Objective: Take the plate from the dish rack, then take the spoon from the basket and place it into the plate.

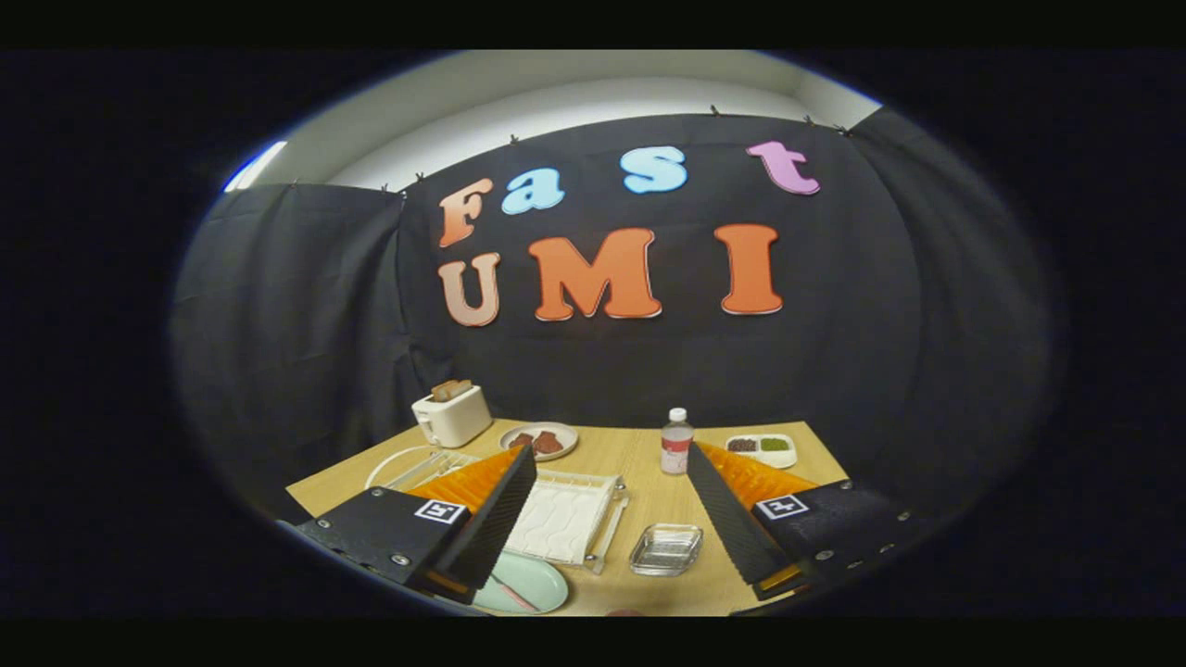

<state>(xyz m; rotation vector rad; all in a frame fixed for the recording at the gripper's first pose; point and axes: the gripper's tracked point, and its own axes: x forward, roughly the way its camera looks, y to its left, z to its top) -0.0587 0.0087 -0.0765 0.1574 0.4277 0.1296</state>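
- The hand-held gripper [611, 514] is spread wide above the tabletop [639, 459], with nothing between its fingers.
- The plate [528, 585], pale green, lies flat on the tabletop beside the left finger, just in front of the white dish rack [565, 519].
- The spoon [510, 593] rests in the plate; its pink handle runs diagonally across it.
- A clear glass dish [665, 548] sits between the fingers; a bottle [676, 443] stands beyond it.
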